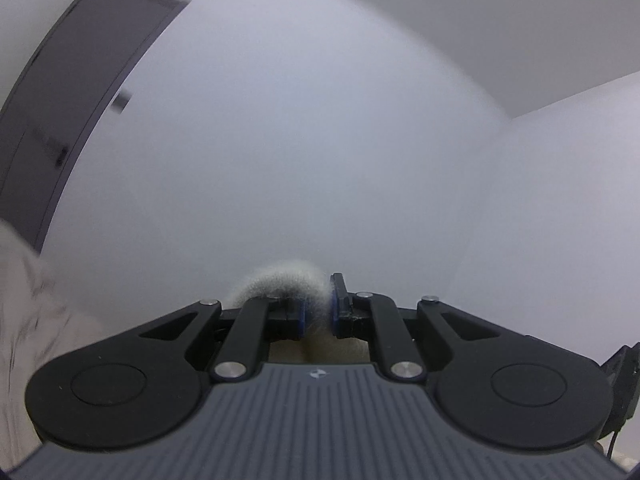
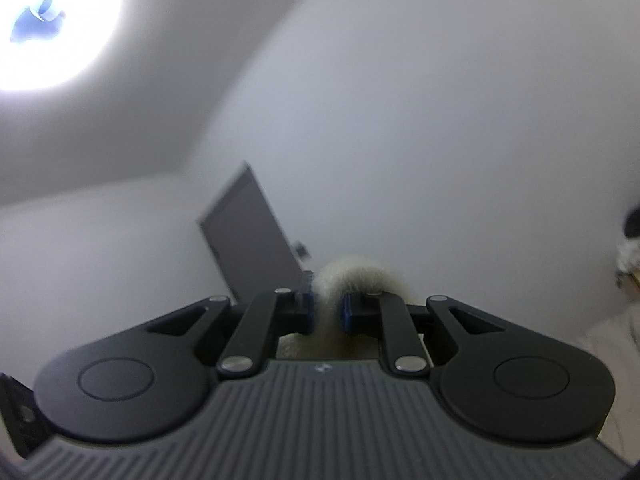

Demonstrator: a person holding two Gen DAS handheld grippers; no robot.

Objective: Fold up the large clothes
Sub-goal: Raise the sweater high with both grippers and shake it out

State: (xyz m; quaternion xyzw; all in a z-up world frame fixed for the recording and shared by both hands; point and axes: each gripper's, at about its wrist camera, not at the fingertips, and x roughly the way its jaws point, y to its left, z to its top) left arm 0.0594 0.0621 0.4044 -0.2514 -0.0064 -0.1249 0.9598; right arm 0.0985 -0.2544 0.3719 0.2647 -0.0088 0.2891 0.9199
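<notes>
Two grippers, left gripper and right gripper, each pinch fluffy garment aloft, probably mid-lift; next, lowering it flat.

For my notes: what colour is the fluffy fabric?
Cream-white fabric, clearest in the right wrist view.

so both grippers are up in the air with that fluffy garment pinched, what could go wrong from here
1. The left gripper pinches only a small tuft of the fluffy garment; the pile may slide out between the pads under the hanging weight.
2. The right gripper likewise holds a narrow bunch, so one side could drop and skew the fold.
3. Both cameras face the wall and ceiling, so the cloth below is unseen and may be twisted or dragging.
</notes>
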